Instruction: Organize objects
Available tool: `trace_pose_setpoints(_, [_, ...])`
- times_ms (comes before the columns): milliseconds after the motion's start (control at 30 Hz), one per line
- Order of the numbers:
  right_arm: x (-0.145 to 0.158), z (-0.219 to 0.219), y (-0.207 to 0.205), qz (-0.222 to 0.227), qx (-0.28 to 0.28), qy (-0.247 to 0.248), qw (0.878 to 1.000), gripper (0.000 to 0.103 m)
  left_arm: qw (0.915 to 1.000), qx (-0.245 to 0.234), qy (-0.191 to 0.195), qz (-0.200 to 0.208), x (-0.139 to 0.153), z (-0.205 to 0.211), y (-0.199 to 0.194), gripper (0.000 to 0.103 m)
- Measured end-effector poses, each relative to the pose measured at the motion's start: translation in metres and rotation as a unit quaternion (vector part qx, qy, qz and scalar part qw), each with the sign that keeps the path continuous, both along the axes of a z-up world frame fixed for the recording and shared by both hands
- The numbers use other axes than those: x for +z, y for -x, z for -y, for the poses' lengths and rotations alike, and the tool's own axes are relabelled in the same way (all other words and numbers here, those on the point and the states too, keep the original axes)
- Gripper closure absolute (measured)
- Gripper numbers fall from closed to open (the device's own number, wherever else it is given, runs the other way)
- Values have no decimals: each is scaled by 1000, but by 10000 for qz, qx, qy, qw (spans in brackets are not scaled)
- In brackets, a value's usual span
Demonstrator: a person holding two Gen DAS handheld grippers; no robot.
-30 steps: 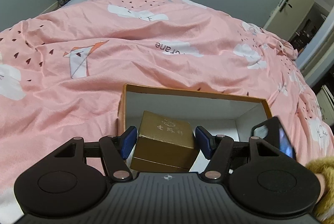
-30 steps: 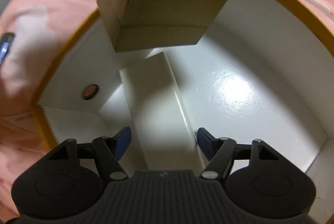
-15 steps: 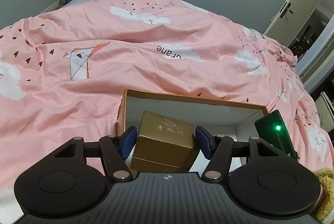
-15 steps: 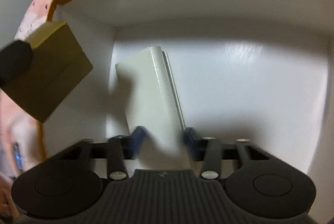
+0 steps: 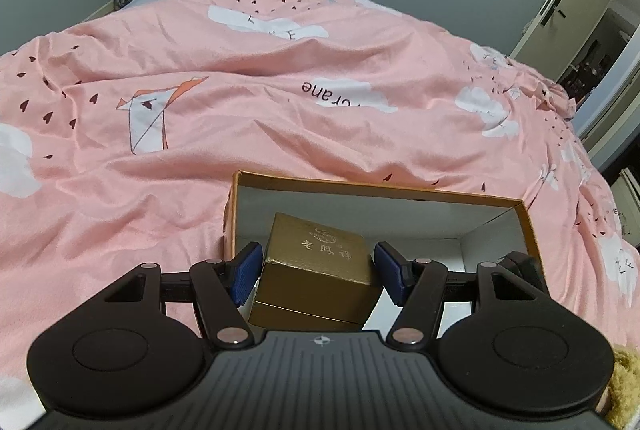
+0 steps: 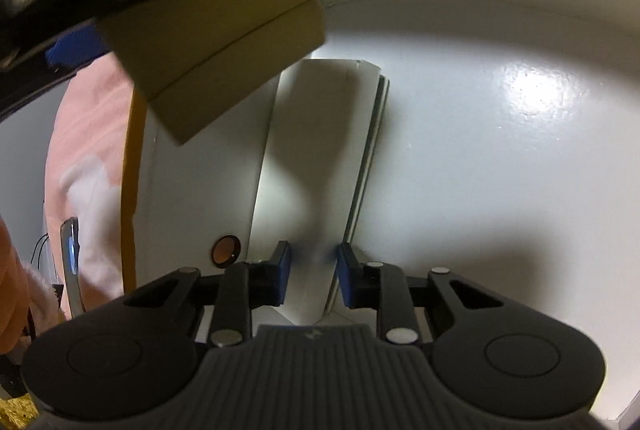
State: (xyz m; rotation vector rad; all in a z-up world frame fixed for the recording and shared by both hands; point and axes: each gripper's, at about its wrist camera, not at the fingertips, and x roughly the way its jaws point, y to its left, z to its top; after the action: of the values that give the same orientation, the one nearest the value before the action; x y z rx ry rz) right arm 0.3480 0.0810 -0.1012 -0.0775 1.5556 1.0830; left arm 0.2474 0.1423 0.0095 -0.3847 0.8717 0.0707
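Our left gripper (image 5: 318, 272) holds the rigid gold cardboard gift box (image 5: 316, 272) by its side walls above the orange-rimmed white carton (image 5: 376, 187); light, we judge; our right gripper (image 6: 312, 280) pinches the thin, bendable white card sleeve (image 6: 320, 157) on the carton's floor.

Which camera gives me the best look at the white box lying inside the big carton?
The right wrist view: the white box lies lengthwise on the carton floor, its near end between the right tongs. In the left wrist view the gold box and the tongs body hide it.
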Motion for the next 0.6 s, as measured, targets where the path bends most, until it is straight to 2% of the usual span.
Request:
trace_pose_setpoints(100, [2, -4, -3, 4, -3, -11, 10000, 82, 9999, 8, -83, -144, -2, 4, -8, 32])
trace_pose_setpoints(367, [26, -3, -15, 748, -216, -145, 9969, 81, 9966, 250, -511, -591, -16, 20, -37, 32])
trace_pose_setpoints(600, [40, -19, -22, 1467, -346, -409, 9877, 80, 9902, 515, -922, -918, -22, 32, -56, 32])
